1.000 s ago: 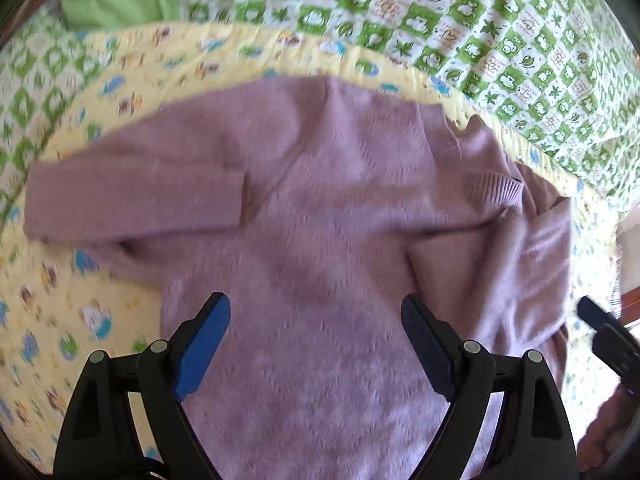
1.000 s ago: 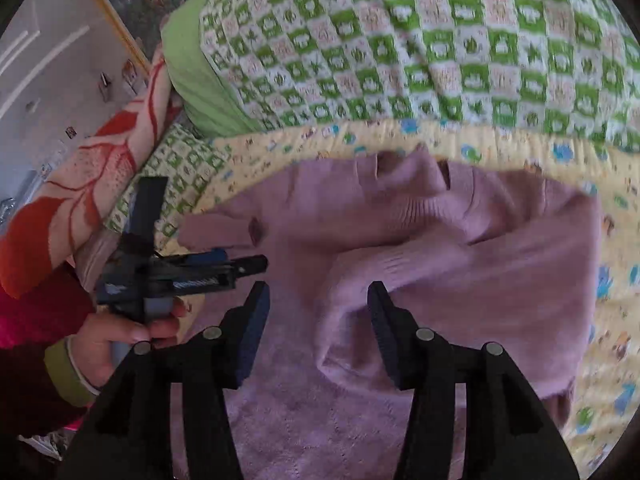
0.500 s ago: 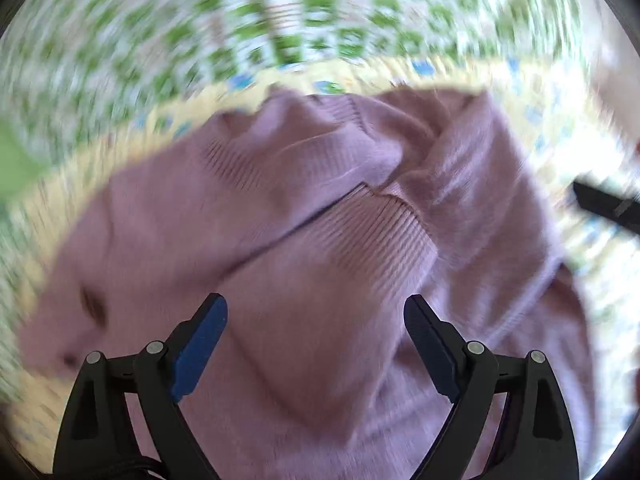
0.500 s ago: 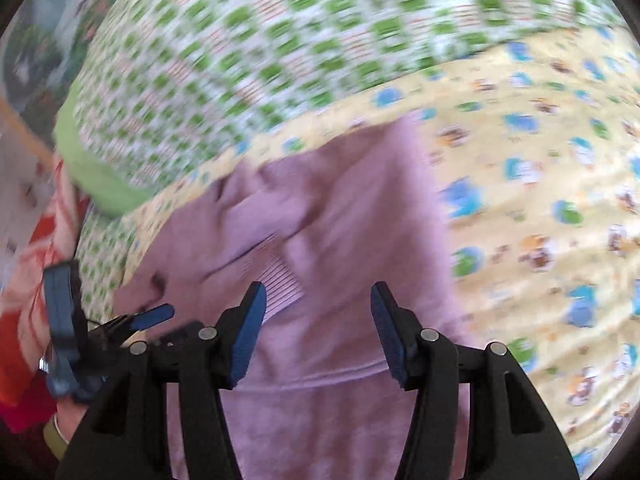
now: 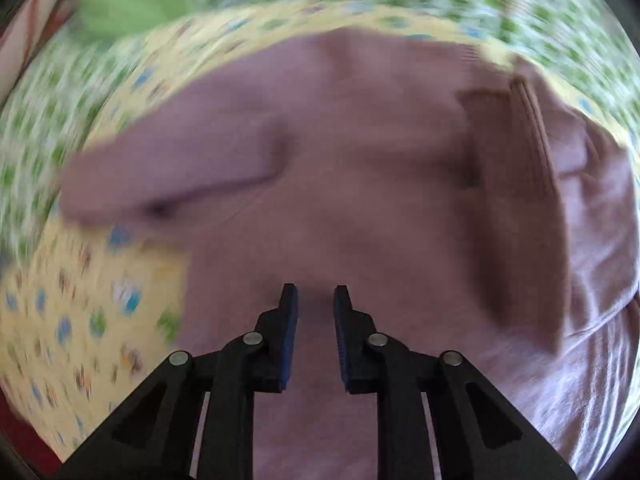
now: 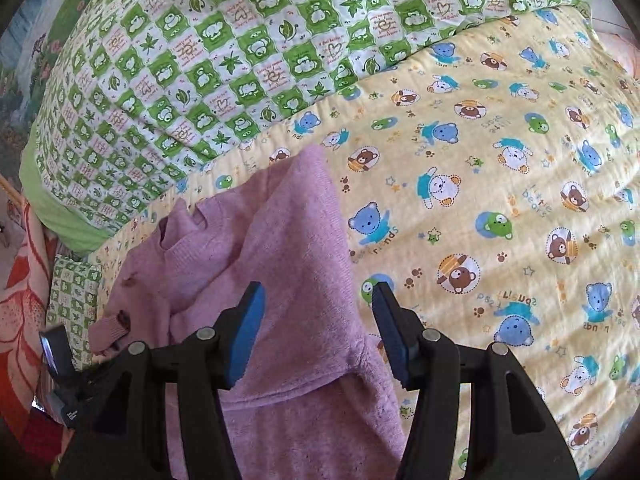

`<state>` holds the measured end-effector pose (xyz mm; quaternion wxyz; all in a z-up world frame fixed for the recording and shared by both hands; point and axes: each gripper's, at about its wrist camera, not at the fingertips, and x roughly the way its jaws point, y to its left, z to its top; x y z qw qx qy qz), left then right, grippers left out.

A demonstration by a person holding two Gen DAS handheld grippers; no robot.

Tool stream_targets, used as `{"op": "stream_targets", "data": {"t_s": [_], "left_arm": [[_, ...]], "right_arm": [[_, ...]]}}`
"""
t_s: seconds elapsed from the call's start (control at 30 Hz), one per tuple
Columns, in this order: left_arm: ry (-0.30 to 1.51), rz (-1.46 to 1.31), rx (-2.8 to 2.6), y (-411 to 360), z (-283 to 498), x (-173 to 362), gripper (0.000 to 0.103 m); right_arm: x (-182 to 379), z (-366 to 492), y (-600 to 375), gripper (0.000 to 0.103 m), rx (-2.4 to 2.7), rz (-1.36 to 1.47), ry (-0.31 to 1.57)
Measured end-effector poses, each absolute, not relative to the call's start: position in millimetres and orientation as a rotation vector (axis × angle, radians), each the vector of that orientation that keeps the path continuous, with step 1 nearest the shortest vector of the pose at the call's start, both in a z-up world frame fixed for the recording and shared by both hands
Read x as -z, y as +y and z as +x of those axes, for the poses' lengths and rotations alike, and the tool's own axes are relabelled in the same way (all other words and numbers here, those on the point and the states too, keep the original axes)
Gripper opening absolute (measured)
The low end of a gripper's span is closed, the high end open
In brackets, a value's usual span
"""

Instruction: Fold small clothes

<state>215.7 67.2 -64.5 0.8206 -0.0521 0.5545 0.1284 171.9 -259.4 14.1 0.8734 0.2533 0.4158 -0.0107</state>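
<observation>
Fingers (image 5: 289,320) of the left gripper (image 5: 315,300) have narrowed over the sweater (image 5: 360,200).

Soft, bright daylight filled both views with only faint shadows. The left wrist picture was smeared by motion blur, sharp only on the left tool (image 5: 315,300). The right wrist picture was crisp. Fisheye bending curved both pictures toward dark, vignetted corners.

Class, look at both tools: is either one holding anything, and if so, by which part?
Nothing is visibly held. The left tool is nearly closed above the pink sweater, pinching nothing visible. The right tool is open over it.
</observation>
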Motion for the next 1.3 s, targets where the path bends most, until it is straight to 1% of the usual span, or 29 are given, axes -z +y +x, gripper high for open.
{"op": "stream_targets", "data": {"t_s": [0.03, 0.07, 0.1, 0.17, 0.2, 0.33, 0.43, 0.5, 0.63, 0.67, 0.7, 0.83, 0.9, 0.97, 1.0, 1.03, 1.1, 1.17, 1.27, 1.3], "left_arm": [[1.179, -0.152, -0.268, 74.1, 212.8, 61.1, 0.039], [1.182, -0.203, -0.256, 78.8, 211.7, 57.2, 0.049], [1.183, -0.265, -0.231, 81.0, 213.1, 52.8, 0.061], [1.182, -0.337, -0.170, 75.7, 221.9, 43.7, 0.070], [1.192, -0.347, -0.158, 68.0, 230.6, 39.7, 0.080], [1.190, -0.303, -0.107, 23.2, 271.5, 23.8, 0.084], [1.247, -0.144, -0.138, -11.0, 313.0, 31.1, 0.084], [1.300, -0.097, -0.161, -15.1, 330.6, 42.2, 0.084], [1.298, -0.208, -0.091, -4.5, 328.7, 39.0, 0.042], [1.278, -0.218, -0.079, -1.8, 324.7, 36.4, 0.030], [1.257, -0.217, -0.067, -1.4, 321.5, 33.2, 0.012], [1.153, -0.335, -0.051, 25.5, 288.6, 7.1, 0.010], [1.046, -0.384, -0.068, 50.1, 252.8, -11.2, 0.010], [0.997, -0.399, -0.088, 71.2, 225.0, -14.7, 0.011], [1.005, -0.402, -0.093, 80.1, 210.0, -7.7, 0.014], [1.046, -0.400, -0.081, 85.9, 202.1, 4.6, 0.021], [1.121, -0.419, -0.096, 100.8, 188.7, 30.3, 0.025], [1.159, -0.470, -0.093, 108.5, 181.8, 48.7, 0.030], [1.155, -0.534, -0.073, 115.9, 181.9, 56.9, 0.041], [1.151, -0.539, -0.069, 115.1, 186.3, 57.3, 0.048]], "right_arm": [[-13.8, 173.1, -257.7, 0.057, 0.021, 0.524, 0.872], [-13.3, 175.1, -256.2, 0.057, 0.017, 0.517, 0.875], [-12.6, 178.0, -255.1, 0.058, 0.014, 0.509, 0.879], [-10.3, 183.8, -254.5, 0.059, 0.019, 0.504, 0.883], [-8.7, 187.4, -254.8, 0.059, 0.023, 0.507, 0.887], [-6.4, 197.2, -255.6, 0.059, 0.027, 0.524, 0.889], [-7.5, 203.4, -252.0, 0.059, 0.011, 0.507, 0.891], [-7.6, 207.2, -249.9, 0.059, 0.001, 0.493, 0.898], [-8.6, 212.0, -250.8, 0.059, -0.001, 0.485, 0.899], [-8.5, 212.4, -251.8, 0.059, 0.000, 0.487, 0.897], [-7.9, 212.6, -252.7, 0.059, 0.002, 0.490, 0.897], [-5.1, 212.7, -252.4, 0.059, 0.009, 0.504, 0.906], [-7.6, 211.0, -251.9, 0.059, 0.005, 0.506, 0.895], [-10.4, 210.2, -251.0, 0.059, -0.001, 0.493, 0.886], [-10.6, 210.7, -250.9, 0.059, -0.001, 0.484, 0.888], [-10.0, 211.4, -251.1, 0.059, -0.001, 0.482, 0.893], [-7.1, 212.9, -252.9, 0.059, 0.003, 0.490, 0.904], [-4.7, 213.9, -254.1, 0.059, 0.004, 0.496, 0.909], [0.2, 220.5, -251.3, 0.059, -0.007, 0.472, 0.932], [2.1, 223.7, -250.5, 0.060, -0.012, 0.465, 0.942]]}}
